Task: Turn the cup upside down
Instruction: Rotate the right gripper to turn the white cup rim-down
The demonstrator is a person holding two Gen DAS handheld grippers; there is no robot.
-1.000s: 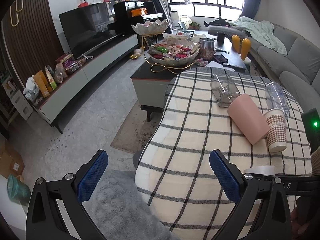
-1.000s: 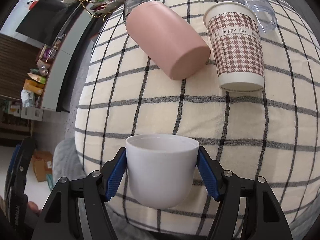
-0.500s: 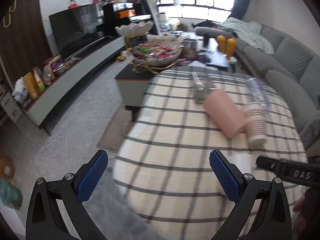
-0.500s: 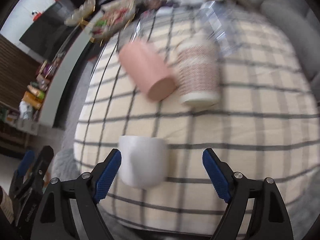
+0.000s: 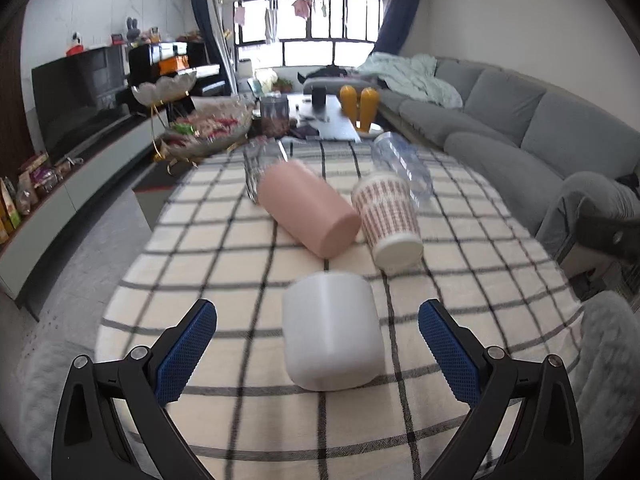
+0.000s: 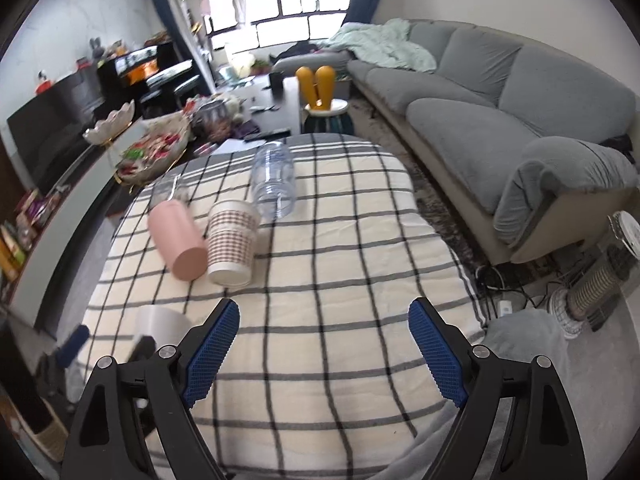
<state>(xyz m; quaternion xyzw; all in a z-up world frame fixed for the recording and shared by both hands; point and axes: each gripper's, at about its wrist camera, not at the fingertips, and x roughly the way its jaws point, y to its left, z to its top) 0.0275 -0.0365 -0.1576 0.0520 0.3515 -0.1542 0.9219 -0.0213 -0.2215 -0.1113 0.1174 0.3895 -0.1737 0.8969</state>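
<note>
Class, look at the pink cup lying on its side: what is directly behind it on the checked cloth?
Behind the pink cup lies a clear glass, partly hidden by the cup. Whether it holds anything cannot be told. The checked cloth continues beyond.

Cups – 1 white [image 5: 331, 330], 1 pink [image 5: 307, 213], 1 paper [image 5: 388, 216], 2 clear [image 5: 402, 166] [image 5: 256, 168]

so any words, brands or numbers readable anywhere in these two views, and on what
None can be read.
patterned paper cup: a band of print crosses it, too blurred to read in both views.
snack packets on the tv cabinet: print too small to read.
left gripper and right gripper: no markings visible.
</note>
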